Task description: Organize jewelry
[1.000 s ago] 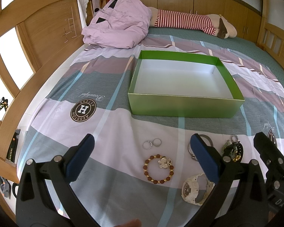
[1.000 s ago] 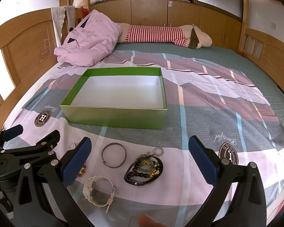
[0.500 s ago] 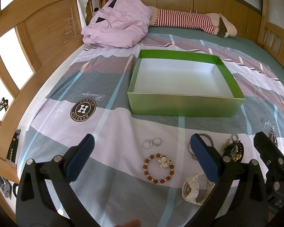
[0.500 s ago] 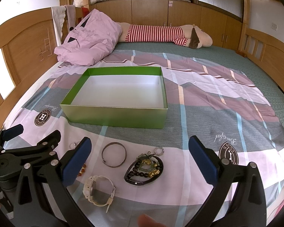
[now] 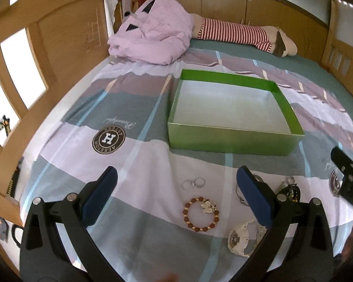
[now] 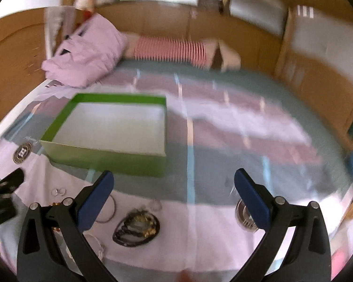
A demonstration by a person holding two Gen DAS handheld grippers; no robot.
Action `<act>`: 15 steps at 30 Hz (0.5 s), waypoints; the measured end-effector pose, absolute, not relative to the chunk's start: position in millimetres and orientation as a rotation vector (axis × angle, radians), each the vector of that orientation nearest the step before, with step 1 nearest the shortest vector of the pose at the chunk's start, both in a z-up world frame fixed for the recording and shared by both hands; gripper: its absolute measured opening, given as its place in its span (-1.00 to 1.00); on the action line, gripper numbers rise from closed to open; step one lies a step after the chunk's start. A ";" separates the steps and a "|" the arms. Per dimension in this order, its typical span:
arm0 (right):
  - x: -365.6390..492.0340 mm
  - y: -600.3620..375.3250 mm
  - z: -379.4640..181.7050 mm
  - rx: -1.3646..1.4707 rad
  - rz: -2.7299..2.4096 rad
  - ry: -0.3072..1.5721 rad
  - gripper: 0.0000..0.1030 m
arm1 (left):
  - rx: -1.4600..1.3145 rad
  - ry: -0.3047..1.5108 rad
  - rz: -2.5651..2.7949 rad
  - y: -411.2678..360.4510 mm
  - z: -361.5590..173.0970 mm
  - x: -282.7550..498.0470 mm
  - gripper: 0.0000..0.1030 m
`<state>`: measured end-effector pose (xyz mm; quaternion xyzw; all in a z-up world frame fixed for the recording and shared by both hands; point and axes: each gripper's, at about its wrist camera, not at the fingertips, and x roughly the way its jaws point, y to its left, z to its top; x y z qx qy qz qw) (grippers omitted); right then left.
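Beaded bracelet (image 5: 201,216): ring of round brown and gold beads with a pale flower charm, flat on the bed sheet, on the near side of the green box.
Two rings (image 5: 193,183): thin silvery hoops lying side by side, between the beaded bracelet and the green box.
White watch (image 5: 244,236): pale, glossy case and strap, curled on the sheet, beside the bracelet and farther from the box.
Metal bangle (image 6: 108,208): plain thin hoop, partly hidden behind a gripper finger in both views.
Dark bead strand (image 6: 136,229): coiled black beads with gold-coloured pieces; blurred in the right wrist view.
Green box (image 5: 233,138): shallow rectangular cardboard tray, glossy green walls, white inside, nothing in it.
Left gripper (image 5: 176,197): black frame, blue pads spread wide, holding nothing, above the bracelet and rings.
Right gripper (image 6: 173,195): same build, pads spread wide, empty; the whole view is smeared.
Bed sheet (image 5: 134,164): smooth fabric in lilac, grey and teal blocks with a round printed emblem.
Pink quilt (image 5: 153,37): rumpled heap beyond the box.
Striped plush (image 5: 237,35): long, red-and-white, beyond the box.
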<state>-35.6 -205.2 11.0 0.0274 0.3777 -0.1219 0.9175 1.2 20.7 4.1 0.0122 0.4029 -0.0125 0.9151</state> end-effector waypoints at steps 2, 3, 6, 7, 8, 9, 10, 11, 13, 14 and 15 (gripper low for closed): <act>-26.8 -226.9 -2.4 0.143 -0.237 0.854 0.65 | 0.014 0.875 -0.028 33.3 -0.5 11.2 0.81; -24.8 -232.8 -4.3 0.159 -0.240 0.876 0.52 | -0.007 0.901 -0.045 39.0 -2.0 17.4 0.40; -18.5 -230.7 -14.0 0.143 -0.198 0.928 0.13 | -0.061 1.024 -0.125 46.7 -3.0 41.7 0.02; -14.8 -226.7 -16.4 0.125 -0.176 0.958 0.08 | -0.065 1.080 -0.164 45.5 -3.8 52.2 0.05; -7.5 -221.7 -23.4 0.125 -0.120 1.025 0.05 | -0.056 1.101 -0.177 41.9 -4.0 56.1 0.14; 0.6 -218.2 -28.7 0.146 -0.070 1.089 0.04 | -0.025 1.130 -0.189 36.8 -4.8 66.0 0.45; 7.7 -216.7 -35.1 0.177 -0.024 1.151 0.04 | 0.016 1.141 -0.187 29.5 -7.8 73.1 0.60; 13.7 -215.8 -40.2 0.197 0.005 1.200 0.04 | 0.076 1.147 -0.188 21.8 -12.8 80.7 0.60; 25.1 -211.5 -46.4 0.157 -0.003 1.262 0.04 | 0.107 1.155 -0.201 16.8 -24.7 84.3 0.60; 27.5 -210.6 -47.4 0.131 -0.018 1.264 0.04 | 0.103 1.164 -0.216 16.9 -33.0 83.8 0.60; 27.5 -210.5 -49.4 0.119 -0.018 1.266 0.04 | 0.095 1.206 -0.232 17.4 -49.4 81.3 0.51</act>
